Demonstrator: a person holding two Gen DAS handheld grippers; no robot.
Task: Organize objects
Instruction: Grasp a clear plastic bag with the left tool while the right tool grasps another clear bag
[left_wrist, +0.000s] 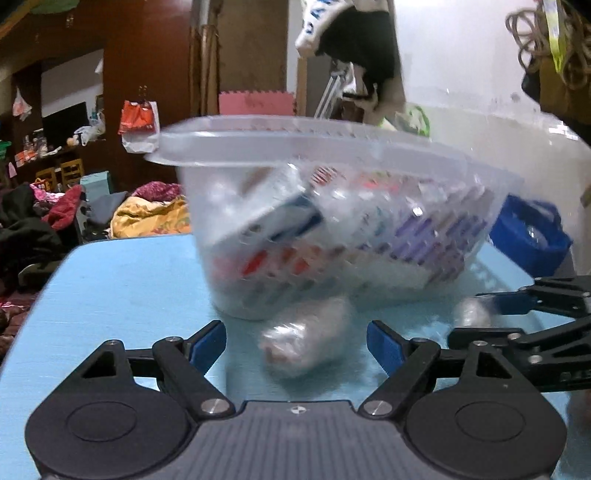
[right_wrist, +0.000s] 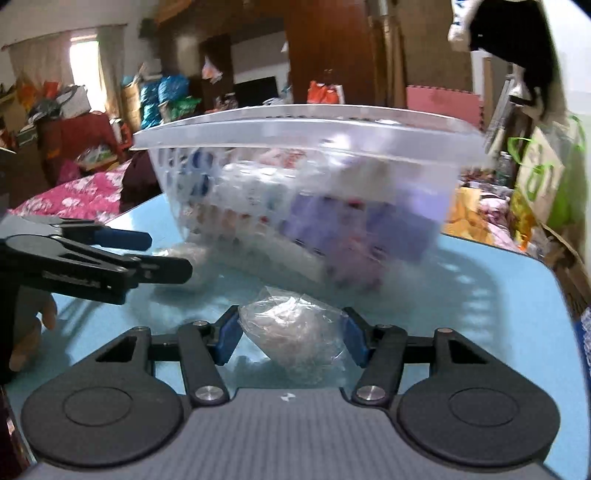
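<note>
the basket (right_wrist: 306, 177) already holds many boxes, yet two clear bags are left on the tabletop (left_wrist: 122, 280) (blurred): the right gripper (right_wrist: 293, 338) has its fingers clamped on one bag (right_wrist: 295, 332), while the left gripper (left_wrist: 297, 345) has its fingers apart around the other bag (left_wrist: 306, 339).

Daylight is coming through a curtained window (right_wrist: 83, 59) at the far left, dark brown wooden cabinets (right_wrist: 325, 48) are lining the back of the room, a white wall (left_wrist: 461, 55) is standing at the right, and heaped clothes (left_wrist: 55, 210) and bags are crowding the furniture behind a light blue table (left_wrist: 122, 280).
</note>
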